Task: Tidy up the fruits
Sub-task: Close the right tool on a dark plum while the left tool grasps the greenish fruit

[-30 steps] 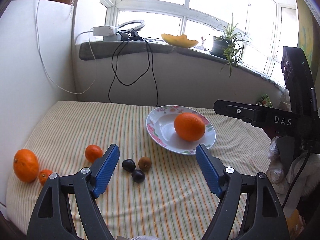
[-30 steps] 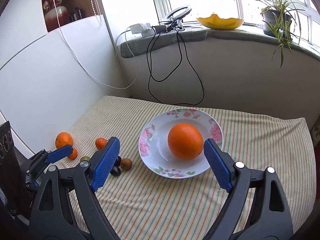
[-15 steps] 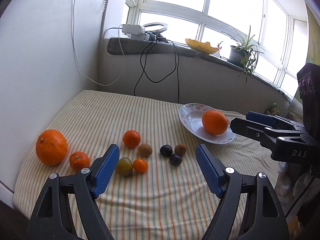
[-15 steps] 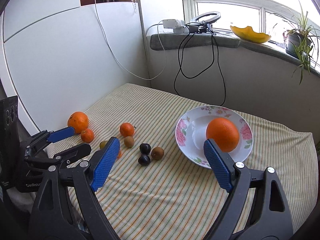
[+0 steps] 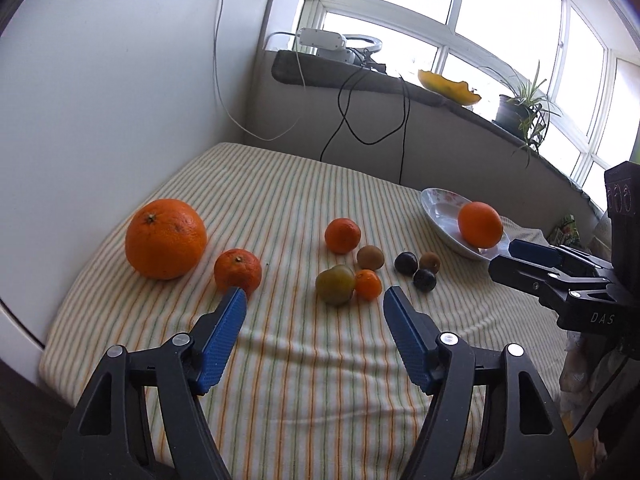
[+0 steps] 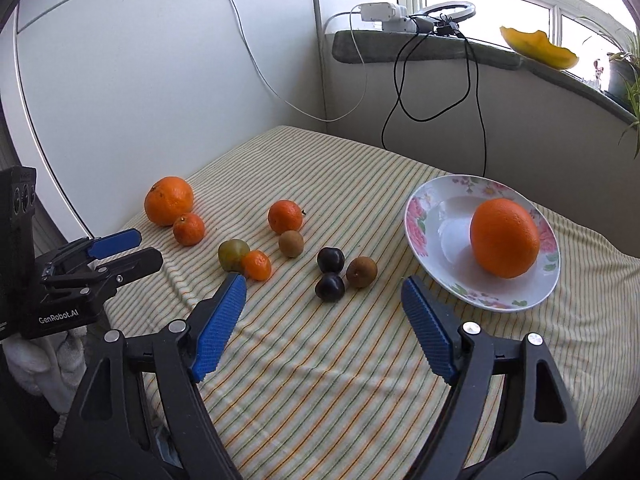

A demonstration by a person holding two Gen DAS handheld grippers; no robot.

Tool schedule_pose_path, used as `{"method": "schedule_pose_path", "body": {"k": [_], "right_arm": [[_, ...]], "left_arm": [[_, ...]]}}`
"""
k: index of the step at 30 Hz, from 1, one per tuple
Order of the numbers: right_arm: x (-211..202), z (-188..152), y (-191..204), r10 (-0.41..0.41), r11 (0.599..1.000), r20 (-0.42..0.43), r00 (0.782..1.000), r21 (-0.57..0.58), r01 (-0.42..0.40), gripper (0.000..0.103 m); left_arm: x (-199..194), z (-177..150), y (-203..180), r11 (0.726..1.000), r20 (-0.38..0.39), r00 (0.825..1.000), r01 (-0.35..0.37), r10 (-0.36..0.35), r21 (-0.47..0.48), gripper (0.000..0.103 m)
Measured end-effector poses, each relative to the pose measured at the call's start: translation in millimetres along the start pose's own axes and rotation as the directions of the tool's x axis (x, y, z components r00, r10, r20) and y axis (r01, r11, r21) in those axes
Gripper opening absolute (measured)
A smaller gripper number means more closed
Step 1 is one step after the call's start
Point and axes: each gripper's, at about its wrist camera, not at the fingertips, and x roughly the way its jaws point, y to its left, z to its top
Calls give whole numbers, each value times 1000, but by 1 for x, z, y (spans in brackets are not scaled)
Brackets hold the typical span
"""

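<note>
Fingers [image 6: 218, 322] spread; glossy orange [image 6: 504, 237] on floral plate [image 6: 424, 216].

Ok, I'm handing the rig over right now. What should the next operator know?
Left gripper: jaws open, empty, low over the cloth near the greenish fruit.
Right gripper: jaws open, empty, near the two dark plums.
Done: one big orange sits on the flowered plate.
Left on the striped cloth: a large orange, three mandarins (one is), the greenish fruit, two brown kiwis and the plums.
</note>
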Motion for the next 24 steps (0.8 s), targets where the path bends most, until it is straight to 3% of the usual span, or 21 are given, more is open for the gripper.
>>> {"method": "schedule_pose_path", "body": {"k": [6, 12, 24], "right_arm": [[21, -7, 7, -6, 999, -56, 998, -33, 4, 61], [42, -9, 0, 4, 1000, -111, 994, -11, -5, 46], [68, -8, -16, 48, 998, -163, 985, 53, -40, 39]], "left_arm": [[13, -5, 7, 999, -36, 998, 42, -43, -21, 54], [30, -6, 6, 997, -71, 995, 72, -75, -35, 50], [59, -1, 5, 994, -126, 986, 105, -109, -37, 45]]}}
